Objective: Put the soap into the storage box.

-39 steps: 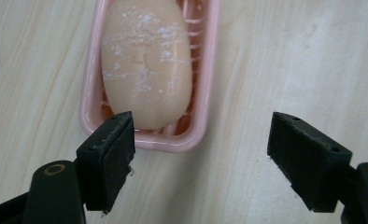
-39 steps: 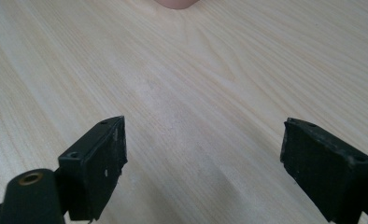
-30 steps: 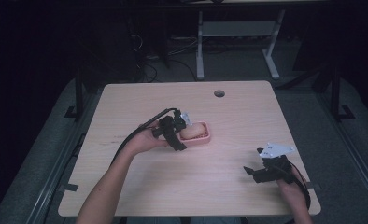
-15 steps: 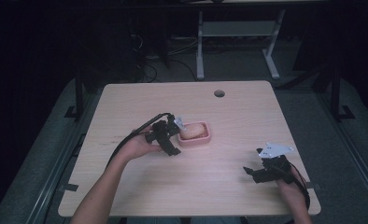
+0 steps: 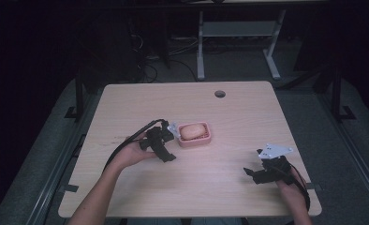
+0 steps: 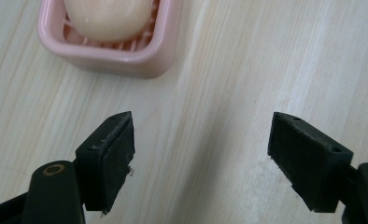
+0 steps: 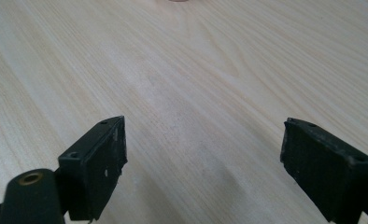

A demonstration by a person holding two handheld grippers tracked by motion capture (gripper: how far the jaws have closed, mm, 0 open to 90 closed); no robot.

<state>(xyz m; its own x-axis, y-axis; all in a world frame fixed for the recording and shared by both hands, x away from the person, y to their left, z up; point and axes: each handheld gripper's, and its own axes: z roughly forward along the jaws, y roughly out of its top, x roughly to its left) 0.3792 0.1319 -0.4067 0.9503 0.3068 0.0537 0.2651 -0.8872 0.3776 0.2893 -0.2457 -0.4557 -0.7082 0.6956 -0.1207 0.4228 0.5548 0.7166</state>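
While beyond parted fingers [image 6: 108, 154] — soap dish [image 6: 126, 58], untouched

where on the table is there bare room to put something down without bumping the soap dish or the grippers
Bare wood runs between the pink soap dish and the right gripper, across the far strip around the round hole, and along the near edge of the table between the forearms. It is crowded only left of the dish, where the open left gripper sits close beside it.
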